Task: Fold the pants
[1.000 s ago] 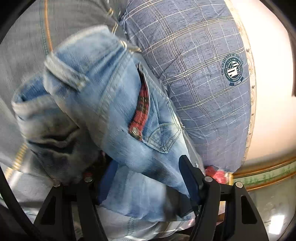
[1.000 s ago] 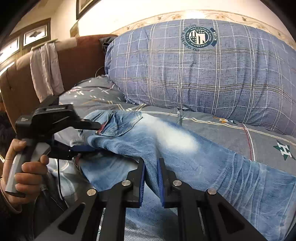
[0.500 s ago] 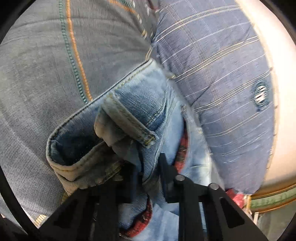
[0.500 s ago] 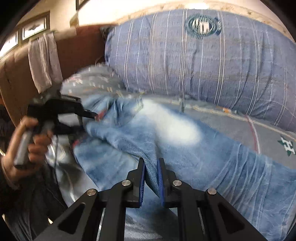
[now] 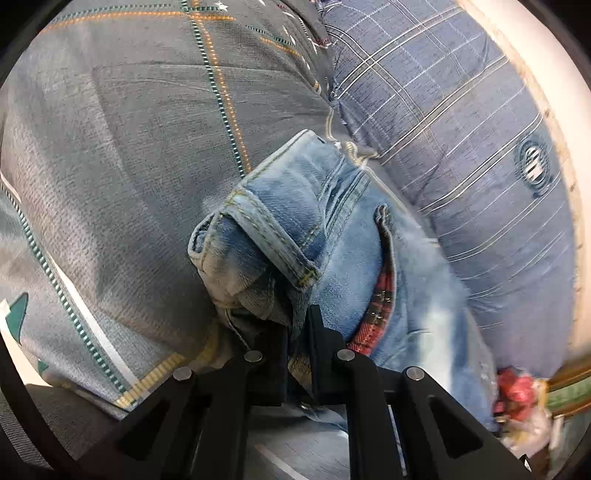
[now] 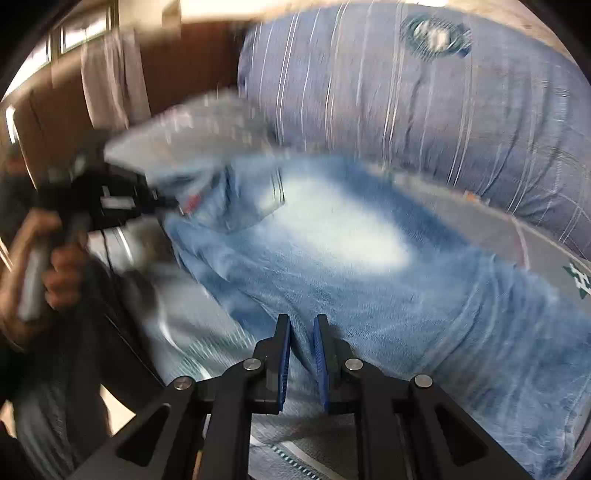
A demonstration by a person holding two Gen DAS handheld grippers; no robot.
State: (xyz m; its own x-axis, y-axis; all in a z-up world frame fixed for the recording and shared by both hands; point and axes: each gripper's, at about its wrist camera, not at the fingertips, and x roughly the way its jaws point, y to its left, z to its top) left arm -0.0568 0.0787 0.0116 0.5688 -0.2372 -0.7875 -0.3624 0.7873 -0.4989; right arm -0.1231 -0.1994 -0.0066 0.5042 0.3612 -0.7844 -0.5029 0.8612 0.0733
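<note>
My right wrist view is smeared by motion: the left gripper (image 6: pixel 162 203) and the hand (image 6: pixel 61 269) holding it are only dark and tan blurs at the left, and I can't read its jaws there. The round emblem (image 6: pixel 436 33) on the pillow (image 6: pixel 424 110) is unreadable. The jeans (image 6: pixel 369 277) run past the right and near edges. In my left wrist view, denim bunched between the fingers (image 5: pixel 321 347) hides the pads, and the red clutter (image 5: pixel 517 391) at the near right is too blurred to name.
</note>
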